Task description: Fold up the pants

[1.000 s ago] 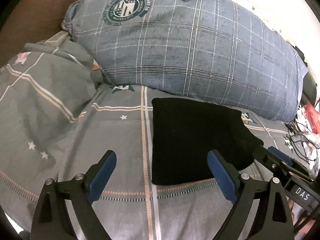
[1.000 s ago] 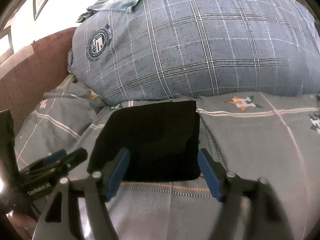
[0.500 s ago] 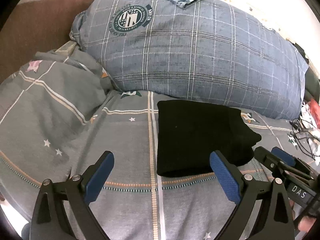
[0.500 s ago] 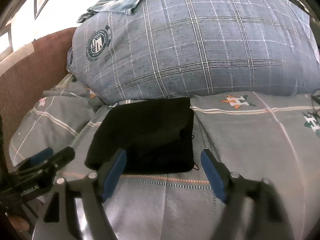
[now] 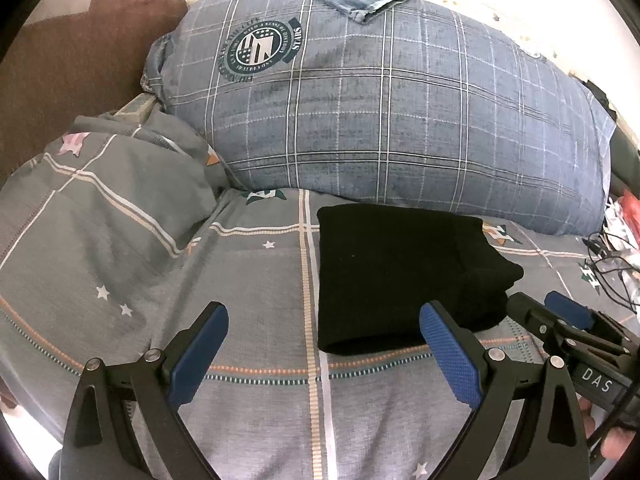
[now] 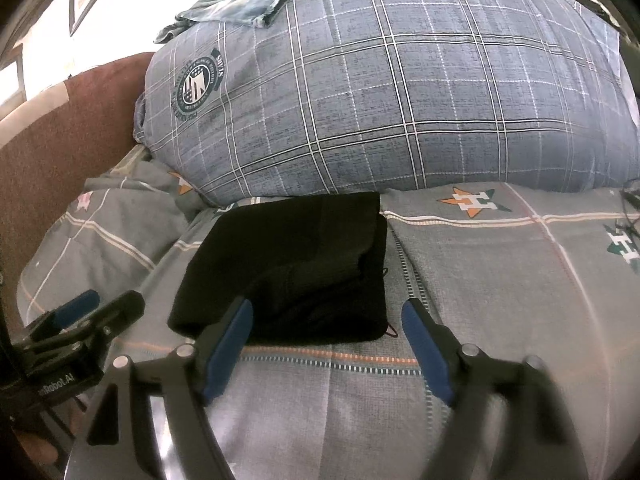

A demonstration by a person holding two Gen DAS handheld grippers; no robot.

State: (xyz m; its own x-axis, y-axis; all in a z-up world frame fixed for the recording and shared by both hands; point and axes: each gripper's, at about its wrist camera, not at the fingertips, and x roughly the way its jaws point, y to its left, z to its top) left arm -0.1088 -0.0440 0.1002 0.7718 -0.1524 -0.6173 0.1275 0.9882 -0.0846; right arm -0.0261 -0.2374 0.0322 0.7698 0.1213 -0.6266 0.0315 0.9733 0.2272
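Pants [image 5: 400,276], black and folded into a compact block, lie on the grey bedspread [image 5: 248,280] just in front of the big blue plaid pillow [image 5: 400,120] in your left wrist view; your left claw [image 5: 324,354] gapes wide over bare bedspread on the side of the pants away from the pillow, gripping nothing

From your right wrist view, the pants [image 6: 304,268] touch the pillow's [image 6: 400,92] lower edge, and your right claw [image 6: 326,346] stands open at their near edge, empty; a denim piece [image 6: 240,4] tops the pillow
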